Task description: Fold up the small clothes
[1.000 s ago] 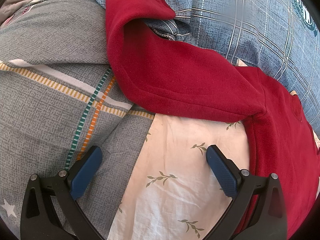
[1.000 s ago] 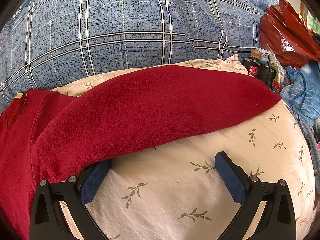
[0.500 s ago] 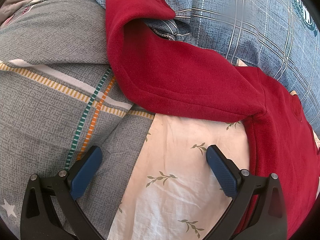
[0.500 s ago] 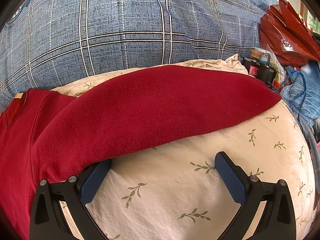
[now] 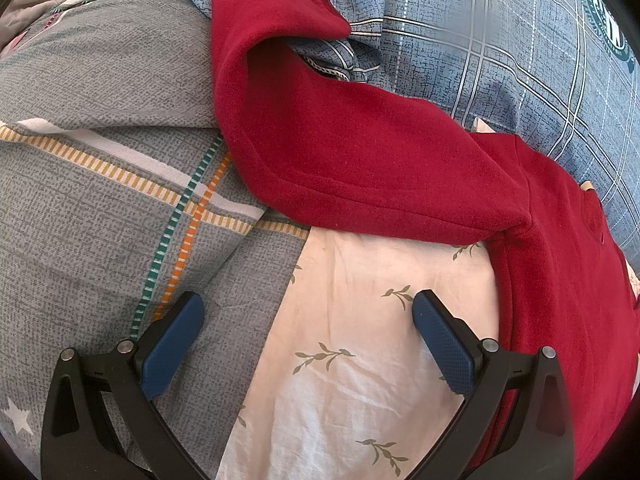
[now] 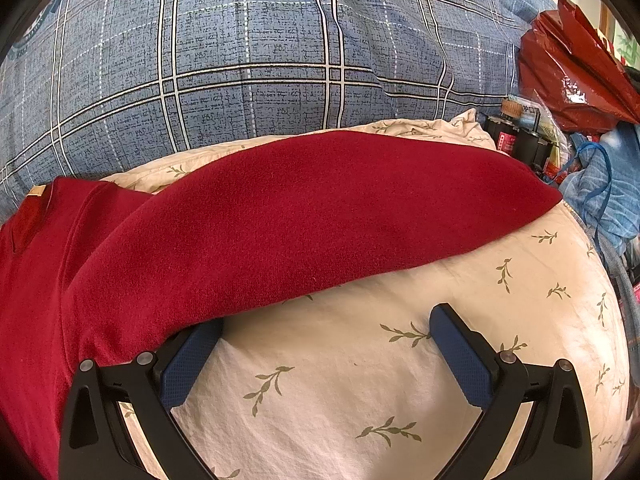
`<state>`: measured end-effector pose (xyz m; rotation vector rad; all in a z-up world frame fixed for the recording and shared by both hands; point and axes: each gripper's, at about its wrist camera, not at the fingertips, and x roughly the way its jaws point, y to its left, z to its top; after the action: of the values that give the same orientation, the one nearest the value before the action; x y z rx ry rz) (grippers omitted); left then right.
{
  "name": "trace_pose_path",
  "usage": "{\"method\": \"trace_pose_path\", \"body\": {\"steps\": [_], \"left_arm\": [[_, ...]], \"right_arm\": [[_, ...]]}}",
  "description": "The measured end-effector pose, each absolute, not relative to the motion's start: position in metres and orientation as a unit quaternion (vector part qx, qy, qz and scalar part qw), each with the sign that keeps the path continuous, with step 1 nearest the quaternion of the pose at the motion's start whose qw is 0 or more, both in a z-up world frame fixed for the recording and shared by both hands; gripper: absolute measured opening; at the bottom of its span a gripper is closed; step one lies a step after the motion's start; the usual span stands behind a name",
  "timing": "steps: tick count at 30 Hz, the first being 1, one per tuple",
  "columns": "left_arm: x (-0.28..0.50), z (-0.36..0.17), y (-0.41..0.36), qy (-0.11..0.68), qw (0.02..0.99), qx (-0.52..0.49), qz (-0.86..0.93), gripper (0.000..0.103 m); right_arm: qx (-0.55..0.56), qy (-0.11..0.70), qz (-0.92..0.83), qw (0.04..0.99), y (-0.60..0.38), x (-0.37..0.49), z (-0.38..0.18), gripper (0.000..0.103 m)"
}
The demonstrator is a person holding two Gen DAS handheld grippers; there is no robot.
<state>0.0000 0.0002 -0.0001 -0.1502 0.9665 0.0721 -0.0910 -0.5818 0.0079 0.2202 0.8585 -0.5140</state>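
Observation:
A dark red fleece top (image 5: 360, 152) lies spread on a cream leaf-print sheet (image 5: 352, 360). In the left wrist view one sleeve stretches up and left, its cuff folded over on the bedding. My left gripper (image 5: 308, 312) is open and empty, below that sleeve, over the sheet's edge. In the right wrist view the other sleeve of the top (image 6: 300, 216) runs right across the cream sheet (image 6: 360, 380). My right gripper (image 6: 326, 326) is open and empty, its left fingertip (image 6: 200, 340) just under the sleeve's lower edge.
A grey checked quilt (image 5: 100, 160) lies at the left. A blue plaid quilt (image 6: 240, 60) rises behind the top. At the right edge stand dark bottles (image 6: 516, 140), a red plastic bag (image 6: 572, 76) and a blue bag (image 6: 608, 192).

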Motion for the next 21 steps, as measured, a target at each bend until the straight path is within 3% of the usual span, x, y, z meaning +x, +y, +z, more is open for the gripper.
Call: {"method": "trace_pose_path", "body": {"steps": [21], "left_arm": [[-0.017,0.008,0.006,0.473,0.878,-0.073,0.023,0.103]], "right_arm": [[0.143,0.445,-0.223,0.855,-0.551,-0.117,0.025,0.102]]}}
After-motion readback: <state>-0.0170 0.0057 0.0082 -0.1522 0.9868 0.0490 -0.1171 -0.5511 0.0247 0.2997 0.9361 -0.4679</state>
